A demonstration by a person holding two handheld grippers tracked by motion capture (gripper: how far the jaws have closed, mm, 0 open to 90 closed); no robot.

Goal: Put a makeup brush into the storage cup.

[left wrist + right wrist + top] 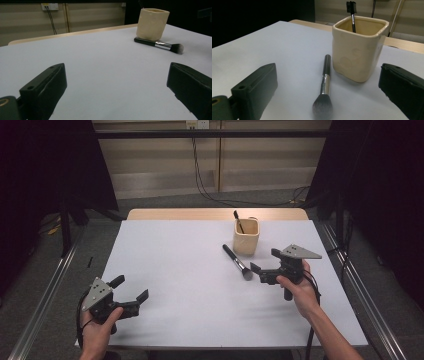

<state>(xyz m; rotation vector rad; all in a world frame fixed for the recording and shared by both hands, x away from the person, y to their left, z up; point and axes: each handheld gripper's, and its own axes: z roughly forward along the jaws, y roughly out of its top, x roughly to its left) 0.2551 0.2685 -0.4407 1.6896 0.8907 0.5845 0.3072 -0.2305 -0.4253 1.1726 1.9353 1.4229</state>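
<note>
High view. Your right gripper [262,273] is held low over the right half of the table [170,270], jaws spread with nothing between them, pointing left toward the makeup brush [237,261]. Brush: lying flat on the table surface, handle end up-left near the foot of the cream cup [246,236], bristle head down-right, just beside your right gripper's tips. Long axis: diagonal, running from the cup toward your right hand. Your left gripper [131,293] sits at the near left of the table, jaws likewise apart and empty, well apart from the brush. Nearer hand: right, plainly.

Left gripper view. Makeup brush [160,45] far off at upper right, lying crosswise in front of the cup [152,23], bristles to the right. Both black jaws stand wide with bare table between them.

Right gripper view. Makeup brush [324,82] lies almost straight ahead, bristle head nearest you, handle pointing away alongside the cup [359,47], which stands just right of it and already holds a slim spoolie brush [351,15] upright. Jaws open, one each side of the bristle head. Judgement: your jaws straddle the long axis, so a grip on the ferrule or handle calls for a short advance forward.
</note>
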